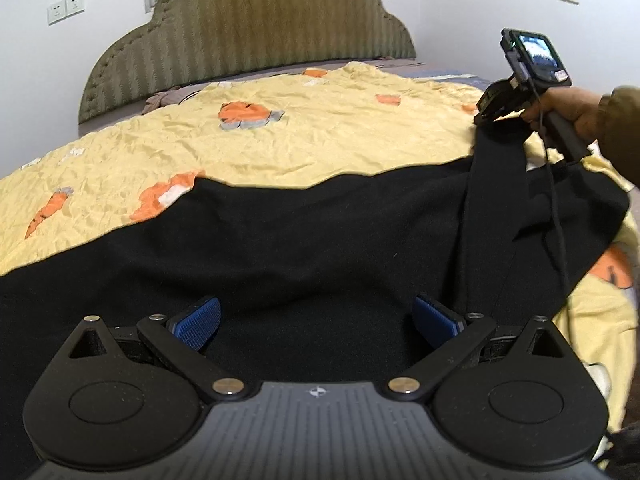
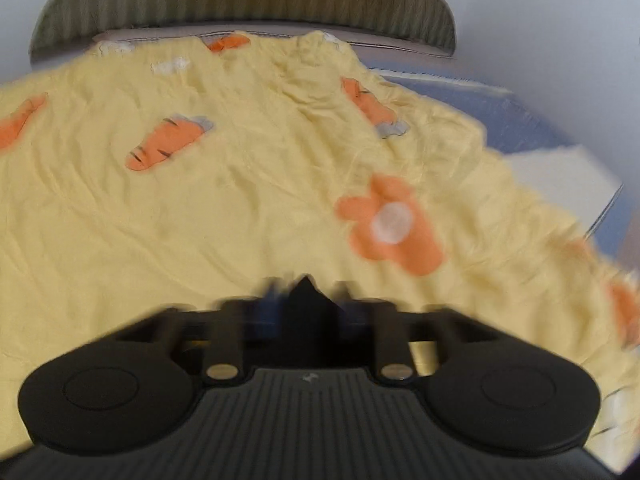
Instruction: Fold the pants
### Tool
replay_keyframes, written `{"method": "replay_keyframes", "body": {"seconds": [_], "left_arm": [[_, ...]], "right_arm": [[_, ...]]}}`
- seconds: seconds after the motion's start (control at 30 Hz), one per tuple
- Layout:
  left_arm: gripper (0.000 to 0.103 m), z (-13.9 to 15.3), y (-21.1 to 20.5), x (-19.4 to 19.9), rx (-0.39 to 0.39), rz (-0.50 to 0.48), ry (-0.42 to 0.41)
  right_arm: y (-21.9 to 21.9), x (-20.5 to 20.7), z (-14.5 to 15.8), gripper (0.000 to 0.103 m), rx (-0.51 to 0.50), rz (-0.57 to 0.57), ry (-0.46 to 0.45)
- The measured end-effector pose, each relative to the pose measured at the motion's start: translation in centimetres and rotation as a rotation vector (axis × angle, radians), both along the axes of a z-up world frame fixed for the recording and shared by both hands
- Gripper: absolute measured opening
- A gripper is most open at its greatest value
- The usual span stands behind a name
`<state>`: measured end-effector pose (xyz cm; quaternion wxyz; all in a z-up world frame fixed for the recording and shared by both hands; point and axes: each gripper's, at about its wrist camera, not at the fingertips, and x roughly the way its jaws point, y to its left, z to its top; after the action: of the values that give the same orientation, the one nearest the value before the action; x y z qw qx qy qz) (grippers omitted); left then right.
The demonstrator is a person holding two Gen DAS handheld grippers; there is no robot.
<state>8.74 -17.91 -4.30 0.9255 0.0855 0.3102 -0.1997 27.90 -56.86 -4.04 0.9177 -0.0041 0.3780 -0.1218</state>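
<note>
Black pants (image 1: 300, 240) across yellow quilt (image 1: 280, 136): my right gripper (image 1: 486, 114), frame's upper right, pinches a leg up for folding; left gripper (image 1: 316, 320) gapes empty.

Motion blur smears the right gripper (image 2: 306, 300) and its fingertips.

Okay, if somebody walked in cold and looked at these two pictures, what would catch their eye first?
Probably the black fabric pants spread across the near part of the pale yellow bedspread with orange carrot prints. At the right, the right claw lifts a strip of them off the bed, pinched shut. Behind stands the olive ribbed scalloped headboard.
</note>
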Motion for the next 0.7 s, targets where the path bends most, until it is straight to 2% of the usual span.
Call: {"method": "replay_keyframes", "body": {"seconds": [0.03, 0.1, 0.17, 0.4, 0.57, 0.6, 0.63, 0.7], "left_arm": [[0.103, 0.7, 0.1, 0.0, -0.031, -0.011, 0.001], [0.103, 2.2, 0.0, 0.3, -0.082, -0.025, -0.007], [0.103, 3.7, -0.8, 0.8, -0.096, -0.063, -0.015], [0.103, 6.5, -6.1, 2.7, -0.126, -0.334, -0.031], [0.099, 6.2, -9.6, 3.7, -0.127, -0.451, -0.012], [0.086, 6.0, -10.3, 3.8, -0.107, -0.465, -0.016], [0.060, 5.8, -11.2, 3.7, -0.075, -0.477, -0.019], [0.033, 5.0, -13.0, 3.8, -0.002, -0.505, -0.004]], "right_arm": [[0.1, -0.3, 0.2, 0.011, -0.005, -0.015, -0.015], [0.2, -1.4, 0.8, 0.010, -0.031, 0.001, -0.047], [-0.2, -2.8, 2.1, 0.009, -0.032, 0.001, -0.100], [-3.4, -9.4, 7.9, 0.009, 0.130, -0.014, -0.373], [-5.9, -14.4, 10.3, 0.009, 0.227, -0.051, -0.480], [-6.2, -15.2, 10.6, 0.009, 0.230, -0.055, -0.489], [-6.5, -16.0, 10.8, 0.009, 0.229, -0.060, -0.495], [-6.9, -17.4, 11.1, 0.009, 0.225, -0.067, -0.504]]}}
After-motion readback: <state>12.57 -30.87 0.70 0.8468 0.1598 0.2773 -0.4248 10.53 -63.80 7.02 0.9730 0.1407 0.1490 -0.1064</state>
